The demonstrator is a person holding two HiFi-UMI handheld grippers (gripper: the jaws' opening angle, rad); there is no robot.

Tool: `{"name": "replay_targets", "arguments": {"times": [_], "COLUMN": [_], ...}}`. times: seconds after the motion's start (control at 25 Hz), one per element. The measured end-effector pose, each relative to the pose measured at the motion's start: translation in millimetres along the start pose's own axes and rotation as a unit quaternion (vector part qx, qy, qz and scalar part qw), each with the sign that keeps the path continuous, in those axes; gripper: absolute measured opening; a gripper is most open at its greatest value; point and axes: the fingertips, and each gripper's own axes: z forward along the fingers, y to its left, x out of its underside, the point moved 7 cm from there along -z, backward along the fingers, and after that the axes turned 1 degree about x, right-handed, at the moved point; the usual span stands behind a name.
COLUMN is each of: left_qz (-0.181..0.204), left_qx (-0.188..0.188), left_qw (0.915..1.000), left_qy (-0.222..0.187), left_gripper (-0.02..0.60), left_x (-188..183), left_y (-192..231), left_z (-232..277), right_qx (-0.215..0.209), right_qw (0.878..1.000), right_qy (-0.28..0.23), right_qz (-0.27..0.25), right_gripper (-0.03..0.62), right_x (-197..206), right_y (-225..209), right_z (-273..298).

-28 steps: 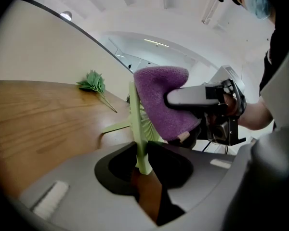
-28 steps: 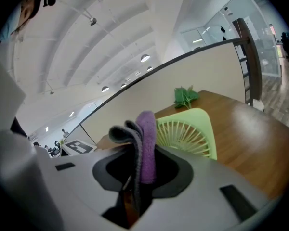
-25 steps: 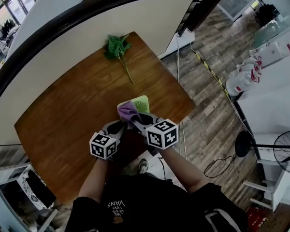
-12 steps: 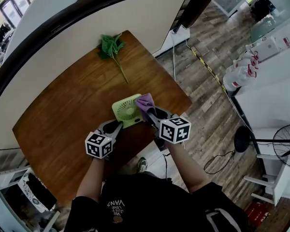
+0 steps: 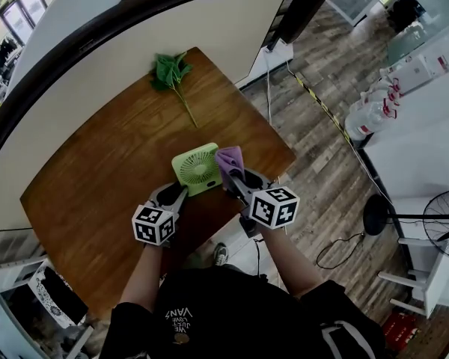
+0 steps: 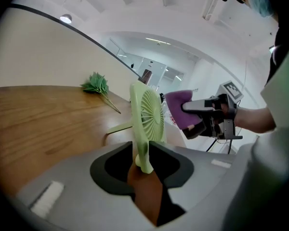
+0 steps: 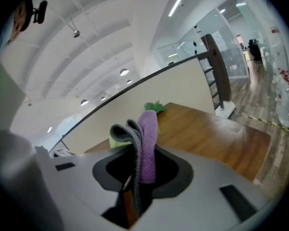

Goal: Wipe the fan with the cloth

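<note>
A small light-green fan (image 5: 197, 168) stands near the front edge of the wooden table (image 5: 112, 163). In the left gripper view the fan (image 6: 147, 124) is edge-on, its lower edge between the jaws of my left gripper (image 5: 181, 194). Those jaws are opening, still close against the fan's foot. My right gripper (image 5: 229, 176) is shut on a folded purple and grey cloth (image 5: 230, 159) and holds it just right of the fan, apart from the grille. The cloth (image 7: 143, 141) stands upright between the right jaws.
A green leafy sprig (image 5: 172, 77) lies at the table's far end. A cream wall (image 5: 97, 66) borders the table's far side. To the right lies wooden flooring with a cable (image 5: 344, 256) and a standing black fan (image 5: 441, 234).
The right gripper carried the cloth from over the fan's face to its right side, uncovering the grille. The left gripper stayed by the fan's base.
</note>
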Motion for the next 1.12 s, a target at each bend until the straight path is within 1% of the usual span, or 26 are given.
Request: {"name": "replay_targets", "arguments": {"times": [0.12, 0.2, 0.32, 0.4, 0.56, 0.76, 1.0, 1.08, 1.12], "left_qz": [-0.010, -0.014, -0.022, -0.027, -0.034, -0.036, -0.040, -0.039, -0.038], "left_qx": [-0.010, -0.016, -0.028, -0.037, -0.052, -0.061, -0.059, -0.057, -0.056], "left_qw": [0.9998, 0.9997, 0.9992, 0.9987, 0.9976, 0.9970, 0.9969, 0.9970, 0.9971], "left_qy": [-0.010, -0.013, -0.019, -0.023, -0.030, -0.032, -0.034, -0.035, -0.035], "left_gripper": [0.095, 0.095, 0.095, 0.095, 0.095, 0.094, 0.094, 0.083, 0.066], "left_x": [3, 5, 10, 13, 15, 16, 16, 16, 16], "left_y": [-2, -3, -2, -1, 0, 4, 3, 1, 0], "left_z": [-8, -14, -26, -33, -43, -46, -42, -39, -38], "right_qx": [-0.061, -0.092, -0.122, -0.132, -0.131, -0.120, -0.078, -0.061, -0.051], "right_qw": [0.998, 0.994, 0.989, 0.986, 0.985, 0.987, 0.993, 0.995, 0.996], "right_qy": [0.025, 0.046, 0.071, 0.081, 0.093, 0.093, 0.080, 0.072, 0.068], "right_qz": [-0.024, -0.038, -0.051, -0.057, -0.059, -0.050, -0.028, -0.020, -0.017], "right_gripper": [0.100, 0.100, 0.100, 0.100, 0.100, 0.100, 0.100, 0.100, 0.100], "right_x": [16, 27, 40, 46, 49, 44, 38, 36, 34], "right_y": [32, 51, 72, 79, 77, 62, 30, 18, 11], "right_z": [10, 22, 40, 51, 65, 62, 42, 34, 30]}}
